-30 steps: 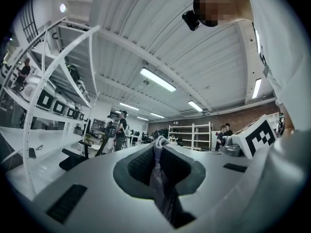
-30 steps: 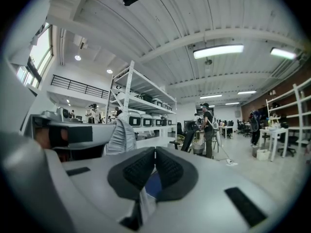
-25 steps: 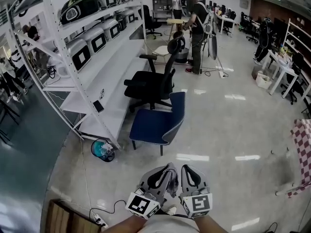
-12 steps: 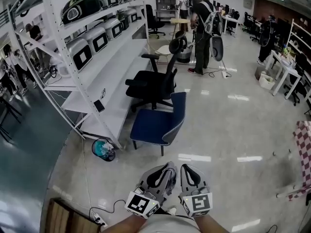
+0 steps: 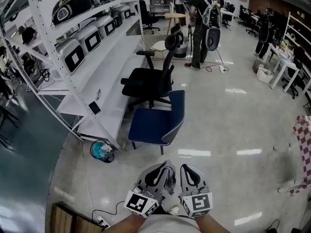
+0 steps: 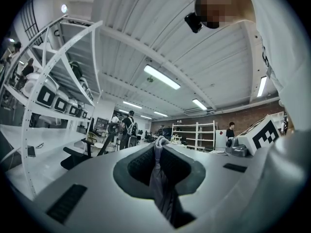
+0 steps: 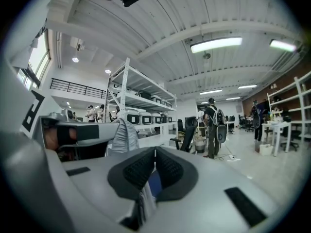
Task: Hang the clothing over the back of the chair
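Your left gripper [image 5: 167,168] is clamped on the grey clothing [image 6: 163,191], and your right gripper [image 5: 186,169] pinches it too. Blue chair [image 5: 154,124] stands ahead of both.

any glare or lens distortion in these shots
Head view: bright glare streaks on the glossy floor, and the shelf rack bows. Left gripper view: heavy fisheye, dark round corners. Right gripper view: same fisheye, ceiling lamp blown out.
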